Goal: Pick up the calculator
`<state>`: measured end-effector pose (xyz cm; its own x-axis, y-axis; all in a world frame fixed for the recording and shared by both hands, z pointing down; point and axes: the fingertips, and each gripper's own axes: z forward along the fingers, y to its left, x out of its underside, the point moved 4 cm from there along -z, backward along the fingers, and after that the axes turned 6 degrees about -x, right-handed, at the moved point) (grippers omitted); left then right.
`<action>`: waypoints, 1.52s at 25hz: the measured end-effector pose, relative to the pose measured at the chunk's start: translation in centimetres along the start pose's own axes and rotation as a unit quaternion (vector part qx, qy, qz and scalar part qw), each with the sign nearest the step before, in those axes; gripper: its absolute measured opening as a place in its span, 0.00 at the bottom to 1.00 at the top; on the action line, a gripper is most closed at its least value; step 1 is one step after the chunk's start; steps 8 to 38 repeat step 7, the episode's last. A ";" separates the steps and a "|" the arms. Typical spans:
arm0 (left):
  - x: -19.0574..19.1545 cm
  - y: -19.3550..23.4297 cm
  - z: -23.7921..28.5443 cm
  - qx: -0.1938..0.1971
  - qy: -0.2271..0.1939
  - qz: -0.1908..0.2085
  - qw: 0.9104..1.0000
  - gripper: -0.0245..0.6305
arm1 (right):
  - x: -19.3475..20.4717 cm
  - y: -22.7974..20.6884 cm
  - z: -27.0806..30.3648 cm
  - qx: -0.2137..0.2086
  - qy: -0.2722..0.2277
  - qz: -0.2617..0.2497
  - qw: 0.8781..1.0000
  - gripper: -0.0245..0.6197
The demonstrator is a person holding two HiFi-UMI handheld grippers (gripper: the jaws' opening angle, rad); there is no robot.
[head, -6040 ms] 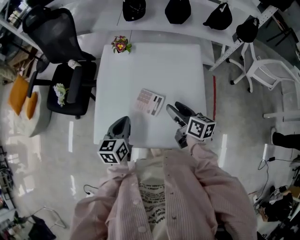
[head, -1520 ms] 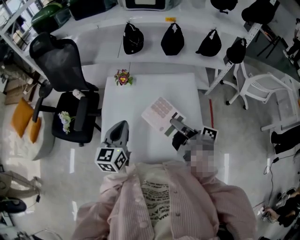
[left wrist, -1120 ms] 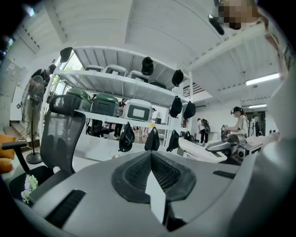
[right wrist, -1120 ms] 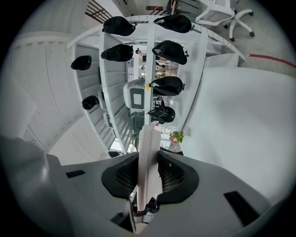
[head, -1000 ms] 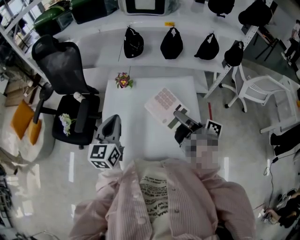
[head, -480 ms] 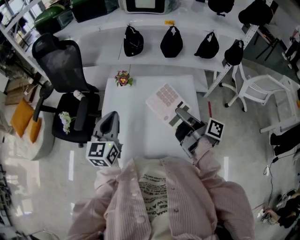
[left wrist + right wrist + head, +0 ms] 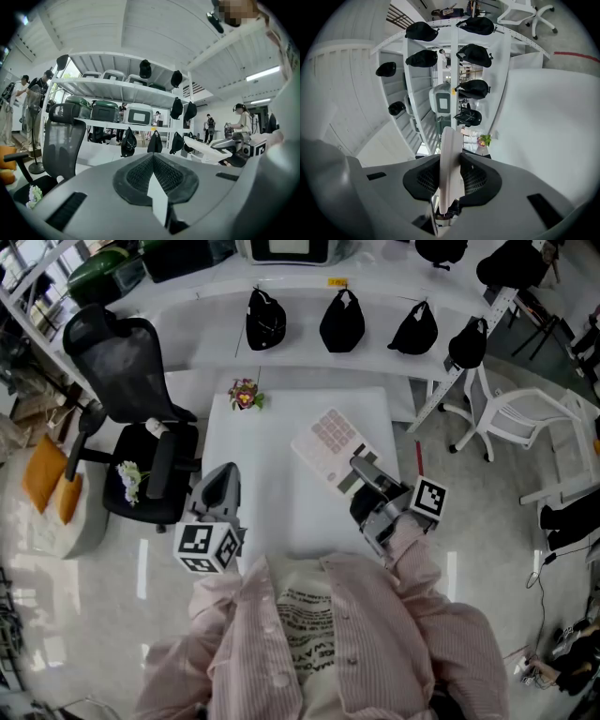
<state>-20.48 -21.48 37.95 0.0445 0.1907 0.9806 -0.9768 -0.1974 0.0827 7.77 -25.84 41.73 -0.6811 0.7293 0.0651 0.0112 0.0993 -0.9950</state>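
One calculator [image 7: 328, 442] slants up-left from the right tongs [image 7: 362, 471].

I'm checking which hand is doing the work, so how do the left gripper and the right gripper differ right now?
The right gripper is shut on the calculator, seen edge-on between its jaws; the left gripper has jaws together with nothing between them. The right gripper is over the right side of the table; the left gripper is by its left edge. Both carry a marker cube.
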 end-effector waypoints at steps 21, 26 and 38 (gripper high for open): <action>0.3 -0.2 0.2 0.000 0.004 0.000 1.000 0.04 | 0.0 -0.4 0.0 0.000 0.002 0.005 1.000 0.17; 0.3 -0.2 0.2 0.000 0.004 0.000 1.000 0.04 | 0.0 -0.4 0.0 0.000 0.002 0.005 1.000 0.17; 0.3 -0.2 0.2 0.000 0.004 0.000 1.000 0.04 | 0.0 -0.4 0.0 0.000 0.002 0.005 1.000 0.17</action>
